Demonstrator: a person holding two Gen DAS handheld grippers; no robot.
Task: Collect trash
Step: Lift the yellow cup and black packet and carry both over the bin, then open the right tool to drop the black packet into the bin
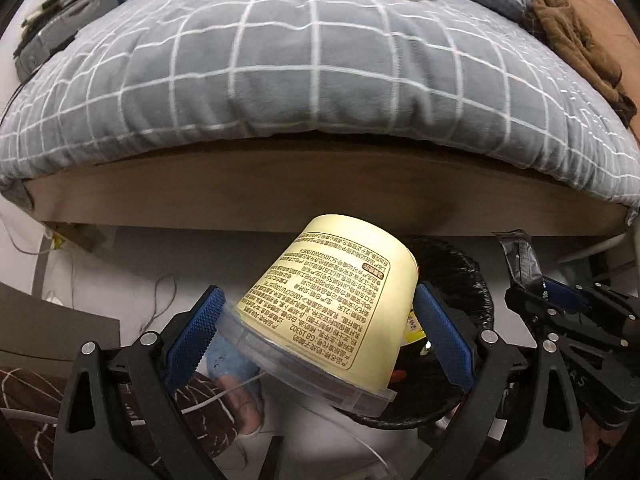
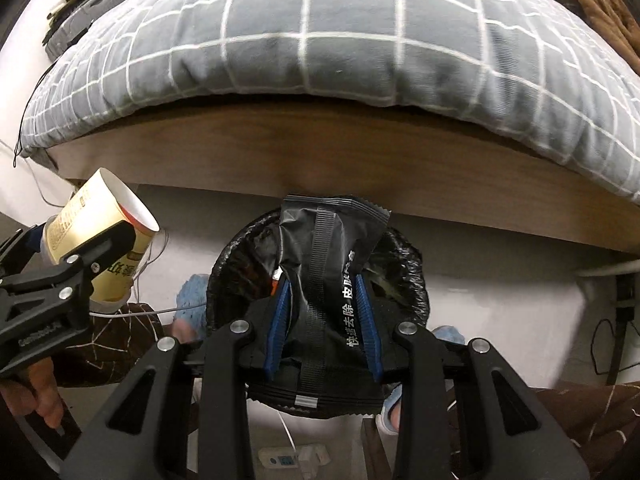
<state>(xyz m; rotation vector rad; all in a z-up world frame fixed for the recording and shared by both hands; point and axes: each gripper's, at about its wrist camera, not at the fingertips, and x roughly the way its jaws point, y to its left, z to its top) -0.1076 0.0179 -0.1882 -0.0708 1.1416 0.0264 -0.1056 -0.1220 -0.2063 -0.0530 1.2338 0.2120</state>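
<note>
My left claw (image 1: 320, 332) grips a pale-yellow printed paper cup (image 1: 340, 304) by its clear lid end — tilted, beside the black-lined round trash bin (image 2: 408, 280). My right claw (image 2: 324, 320) pinches a black foil sachet (image 2: 332, 280) directly above that bin, before the bed's wooden frame (image 2: 360, 152).

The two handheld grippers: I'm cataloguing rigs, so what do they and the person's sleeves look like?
The left gripper and the right gripper are alike: black plastic scissor-like linkages with triangular cut-outs and round silver pivot bolts, ending in blue ribbed rubber finger pads. Small pale lettering marks the left gripper's body in the right wrist view. The sleeve is dark brown with thin white crossing lines.
</note>
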